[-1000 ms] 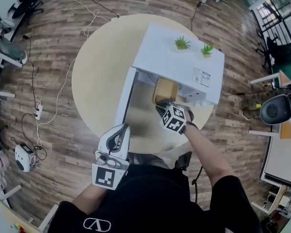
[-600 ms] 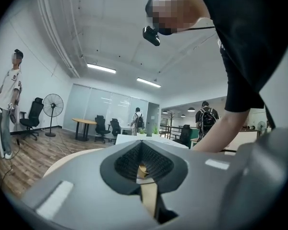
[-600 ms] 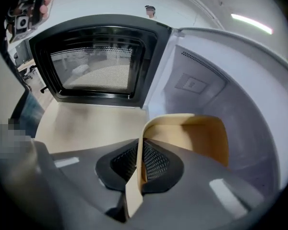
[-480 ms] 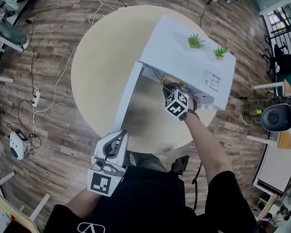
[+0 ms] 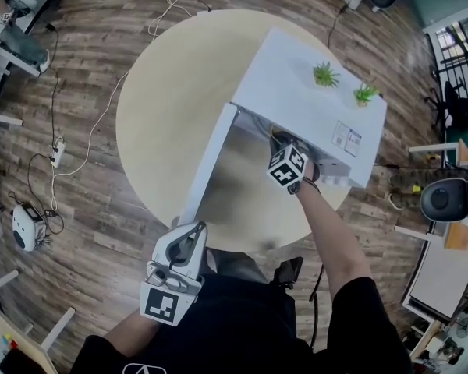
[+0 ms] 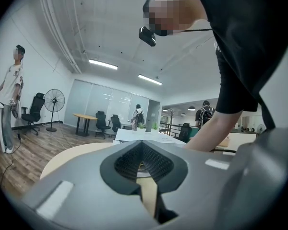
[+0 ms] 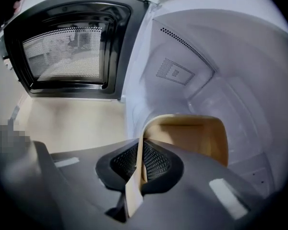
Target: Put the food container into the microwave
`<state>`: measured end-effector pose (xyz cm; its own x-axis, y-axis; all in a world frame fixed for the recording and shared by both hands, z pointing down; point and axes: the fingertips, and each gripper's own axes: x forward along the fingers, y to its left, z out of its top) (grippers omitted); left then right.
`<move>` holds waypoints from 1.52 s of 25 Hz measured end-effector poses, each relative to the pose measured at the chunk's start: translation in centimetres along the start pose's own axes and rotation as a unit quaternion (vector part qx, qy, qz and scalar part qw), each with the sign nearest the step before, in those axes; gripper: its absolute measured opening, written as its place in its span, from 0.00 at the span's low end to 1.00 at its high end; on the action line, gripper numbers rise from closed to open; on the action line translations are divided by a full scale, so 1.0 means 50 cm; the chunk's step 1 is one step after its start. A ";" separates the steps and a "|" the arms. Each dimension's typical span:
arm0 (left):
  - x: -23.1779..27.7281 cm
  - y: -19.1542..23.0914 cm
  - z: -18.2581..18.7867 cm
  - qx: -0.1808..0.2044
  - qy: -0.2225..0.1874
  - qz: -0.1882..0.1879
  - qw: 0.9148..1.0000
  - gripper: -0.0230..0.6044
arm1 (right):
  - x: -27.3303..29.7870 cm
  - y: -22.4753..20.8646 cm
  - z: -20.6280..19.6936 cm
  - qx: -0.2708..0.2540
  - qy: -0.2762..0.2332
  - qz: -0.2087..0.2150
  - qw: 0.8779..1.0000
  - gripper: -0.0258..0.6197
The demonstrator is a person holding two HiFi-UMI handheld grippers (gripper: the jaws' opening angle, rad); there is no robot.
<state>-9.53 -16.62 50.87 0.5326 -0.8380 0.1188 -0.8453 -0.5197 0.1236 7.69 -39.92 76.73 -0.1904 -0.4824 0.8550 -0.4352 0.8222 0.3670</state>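
Right, my right gripper [image 7: 140,164] is clamped on the thin near wall of the tan, smooth, round-cornered food container [image 7: 197,138]. It sits mouth up inside the white microwave [image 7: 206,56], long axis seemingly running inward. My left gripper [image 6: 143,164] is pinched closed, holding nothing.

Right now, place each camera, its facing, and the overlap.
Head view: person's head, steeply down on round beige table; torso, arms.
Left gripper view: left gripper, level across office; jaws, forearm.
Right gripper view: right gripper, into open white microwave; jaws clamping tan food container.
Shared: head and right gripper views see the microwave.
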 end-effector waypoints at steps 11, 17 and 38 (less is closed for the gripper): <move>-0.019 -0.006 -0.026 -0.008 0.012 0.001 1.000 0.04 | 0.017 -0.026 0.001 0.000 -0.005 -0.042 0.999 0.06; -0.026 -0.010 -0.028 -0.005 0.012 0.000 1.000 0.04 | 0.023 -0.030 0.004 -0.002 -0.011 -0.057 0.998 0.06; -0.025 -0.017 -0.001 0.015 -0.001 -0.010 1.000 0.04 | -0.152 0.054 -0.032 0.057 -0.064 -0.133 0.987 0.28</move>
<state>-9.46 -15.14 50.65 0.5492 -0.8277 0.1156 -0.8355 -0.5410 0.0962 9.37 -33.56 71.79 -0.1625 -0.7163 0.6786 -0.5789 0.6262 0.5223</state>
